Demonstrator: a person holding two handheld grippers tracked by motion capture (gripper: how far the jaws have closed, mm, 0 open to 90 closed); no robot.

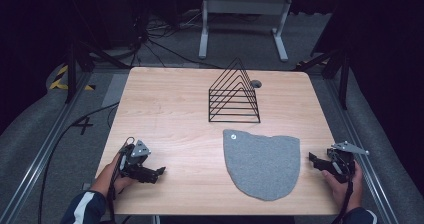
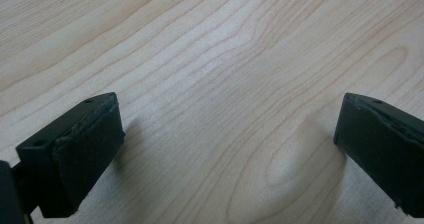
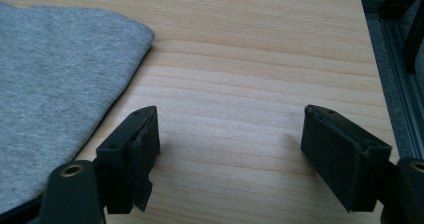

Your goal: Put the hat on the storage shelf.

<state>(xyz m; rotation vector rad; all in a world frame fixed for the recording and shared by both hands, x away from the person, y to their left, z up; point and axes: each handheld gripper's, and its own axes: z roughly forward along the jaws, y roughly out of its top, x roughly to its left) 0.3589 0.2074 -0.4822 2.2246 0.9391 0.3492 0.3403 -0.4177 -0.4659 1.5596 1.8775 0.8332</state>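
**Both grippers parked, grey cloth untouched**

Near edge of the tabletop point(image 1: 165, 109): left gripper point(image 1: 159, 172) rests by the near left corner, jaws spread wide with nothing but bare wood between them. Right gripper point(image 1: 313, 158) sits at the right edge, jaws also wide apart and empty, pointing toward the grey cloth point(image 1: 262, 164). The cloth lies flat on the near right part of the tabletop, a small round tag near its far left corner; the right gripper is just beside its right edge, not touching.

Farther back, toward the far edge, a black wire rack point(image 1: 234, 93) stands upright, well apart from both grippers.

Step looks like the start: approach not yet made. Next move likely calls for the right gripper to slide to the cloth edge and pinch it.

Right gripper view shows the cloth's point(image 3: 55, 79) curved edge close to its left jaw; left gripper view gives wood grain, no cloth. High view alone gives the rack.
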